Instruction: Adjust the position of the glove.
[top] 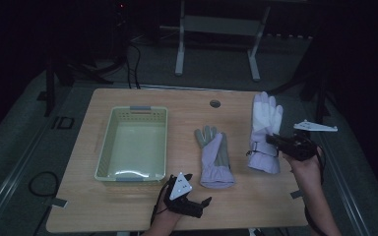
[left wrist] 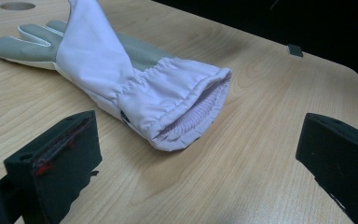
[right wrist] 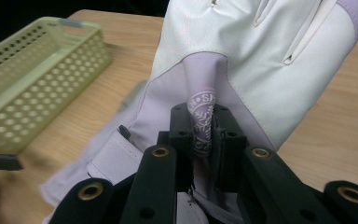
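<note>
Step in hand: right gripper (right wrist: 204, 135) pinching fold of right glove (top: 265, 132), jaws nearly closed on fabric, glove at table 3 o'clock. Left gripper (top: 192, 196) jaws wide, empty, facing left glove (left wrist: 135, 84) cuff. Next, judged: carry toward basket (top: 133, 142) at 9 o'clock; keep grip firm.

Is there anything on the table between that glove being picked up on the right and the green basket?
Yes. The second glove lies flat on the table between the held glove and the basket. The right tongs could probably carry the held glove over it.
</note>
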Tool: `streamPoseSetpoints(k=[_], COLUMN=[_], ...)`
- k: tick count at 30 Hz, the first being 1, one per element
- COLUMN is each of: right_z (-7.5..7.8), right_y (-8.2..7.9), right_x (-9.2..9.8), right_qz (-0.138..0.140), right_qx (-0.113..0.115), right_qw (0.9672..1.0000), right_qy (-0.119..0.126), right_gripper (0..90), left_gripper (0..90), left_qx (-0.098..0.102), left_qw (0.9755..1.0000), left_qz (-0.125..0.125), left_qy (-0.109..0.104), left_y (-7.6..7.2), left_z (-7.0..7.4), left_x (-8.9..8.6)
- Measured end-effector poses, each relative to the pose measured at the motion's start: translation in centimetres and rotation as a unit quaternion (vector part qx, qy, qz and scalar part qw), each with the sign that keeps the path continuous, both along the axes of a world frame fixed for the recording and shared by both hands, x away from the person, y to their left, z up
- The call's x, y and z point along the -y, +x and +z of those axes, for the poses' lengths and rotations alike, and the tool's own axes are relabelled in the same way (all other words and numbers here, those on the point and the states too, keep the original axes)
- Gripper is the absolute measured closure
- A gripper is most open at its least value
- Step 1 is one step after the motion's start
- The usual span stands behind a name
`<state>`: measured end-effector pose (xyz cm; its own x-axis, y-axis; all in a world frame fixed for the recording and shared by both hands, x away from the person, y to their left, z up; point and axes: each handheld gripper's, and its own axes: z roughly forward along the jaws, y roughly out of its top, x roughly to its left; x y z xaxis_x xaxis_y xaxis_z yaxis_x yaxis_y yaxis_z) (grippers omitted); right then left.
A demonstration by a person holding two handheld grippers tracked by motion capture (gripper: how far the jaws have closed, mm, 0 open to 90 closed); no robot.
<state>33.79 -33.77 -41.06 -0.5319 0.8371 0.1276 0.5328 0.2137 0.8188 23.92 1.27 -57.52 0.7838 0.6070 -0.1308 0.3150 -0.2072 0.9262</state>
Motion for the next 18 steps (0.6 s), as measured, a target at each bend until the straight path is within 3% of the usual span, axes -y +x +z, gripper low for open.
streamPoseSetpoints(k=[9, 13, 16, 18], right_z=[1.7, 1.6, 0.8, 0.1], right_y=[-0.6, -0.7, -0.7, -0.6], right_x=[-4.6, -6.3, -8.0, -8.8], right_qz=[0.027, 0.032, 0.046, 0.045], right_qx=[0.004, 0.0, -0.008, -0.015], right_qw=[0.9996, 0.9995, 0.9987, 0.9987], right_qy=[0.008, 0.007, 0.023, 0.02], right_gripper=[80.7, 80.6, 80.4, 80.5], left_gripper=[0.0, 0.0, 0.0, 0.0], left_qx=[0.001, 0.002, 0.003, 0.003], left_qw=[1.0, 1.0, 1.0, 1.0], left_qz=[0.001, 0.001, 0.0, 0.001], left_qy=[-0.002, -0.003, -0.001, -0.002], left_y=[0.0, -0.1, -0.1, -0.1], left_z=[0.0, 0.0, 0.0, 0.0], left_x=[0.0, 0.1, 0.0, 0.0])
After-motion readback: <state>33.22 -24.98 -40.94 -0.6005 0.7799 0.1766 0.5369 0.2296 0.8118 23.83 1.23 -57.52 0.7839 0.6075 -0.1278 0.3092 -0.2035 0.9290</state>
